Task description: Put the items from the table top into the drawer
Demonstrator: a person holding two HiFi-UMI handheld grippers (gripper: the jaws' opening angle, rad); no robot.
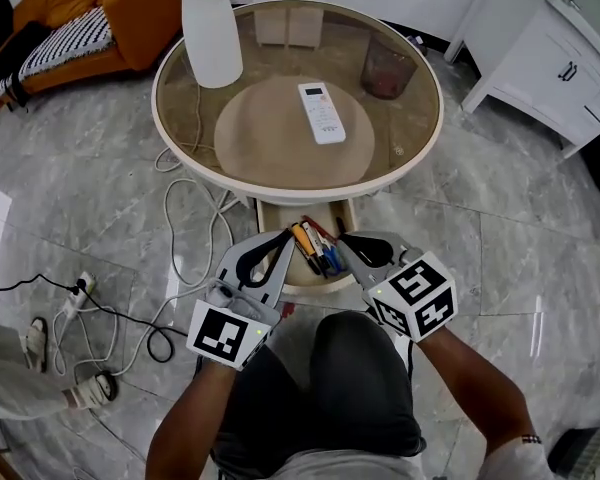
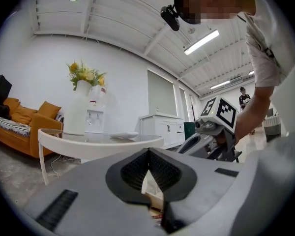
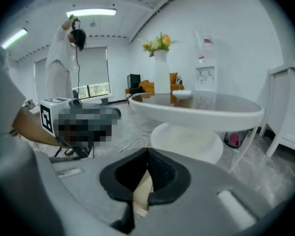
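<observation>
Grey left gripper point(image 1: 283, 240) and right gripper point(image 1: 346, 241), black pads point(image 2: 130, 173), white black-marker cubes point(image 1: 225, 333); dark trousers point(image 1: 350, 388), white top point(image 1: 320, 465).

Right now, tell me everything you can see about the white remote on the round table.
The remote is a slim white rectangular bar, plastic by its look. It has a pale display window at its far end and rows of small buttons nearer the person. It lies flat, face up, on the glass top of the round table, over the tan disc seen through the glass. It sits near the middle and is turned slightly off square. Only the glass touches it.
</observation>
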